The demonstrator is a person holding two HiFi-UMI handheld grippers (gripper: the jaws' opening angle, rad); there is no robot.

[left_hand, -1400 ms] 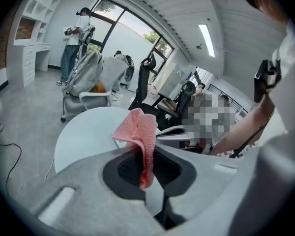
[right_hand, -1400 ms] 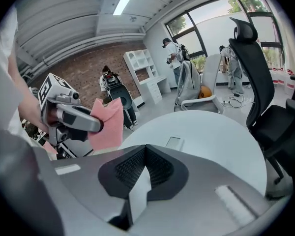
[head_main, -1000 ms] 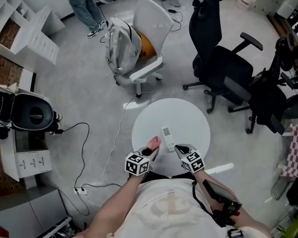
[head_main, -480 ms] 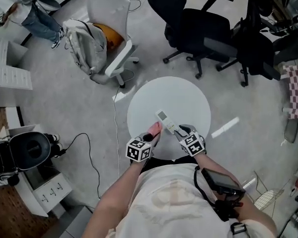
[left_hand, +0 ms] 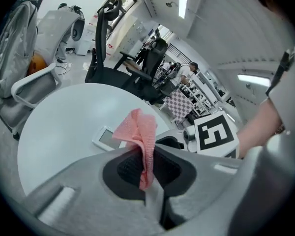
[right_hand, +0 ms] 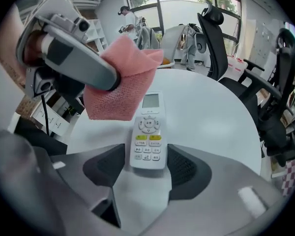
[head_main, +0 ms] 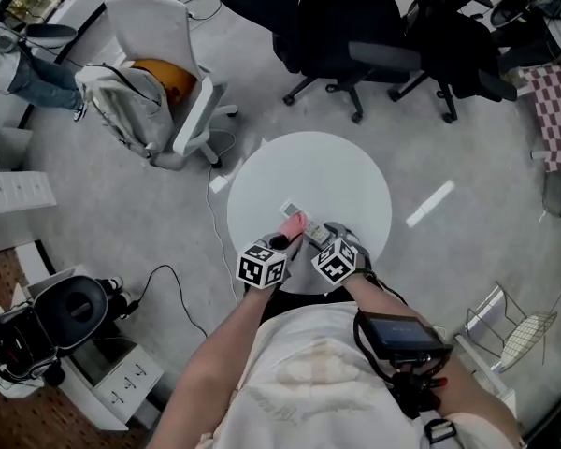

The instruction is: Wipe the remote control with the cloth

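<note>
Remote control (right_hand: 148,132) lies flat on the round white worktop (head_main: 346,176), close to the worktop's near edge, keypad up, screen end pointing toward the worktop's middle. R gripper (right_hand: 148,175) is down at that near edge w/ jaws wide. They've just been opening; the remote's keypad end sits btwn the pads w/ a thin gap each side, so it isn't clamped. L gripper (left_hand: 147,167), beside it at the same edge, is closed on the pink cloth (left_hand: 140,129), w/ one fold pinched btwn the pads and the rest bunched out front. Cloth hangs by the remote's screen end; touching or not, can't tell. Off the worktop's far-left side is a white chair (head_main: 192,110) carrying a grey backpack (head_main: 122,110) and sth orange (head_main: 164,75) on the seat. Black office chairs (head_main: 355,36) stand past the worktop's far edge. Wire basket (head_main: 524,330) is on the floor right of the worktop, contents unclear.
</note>
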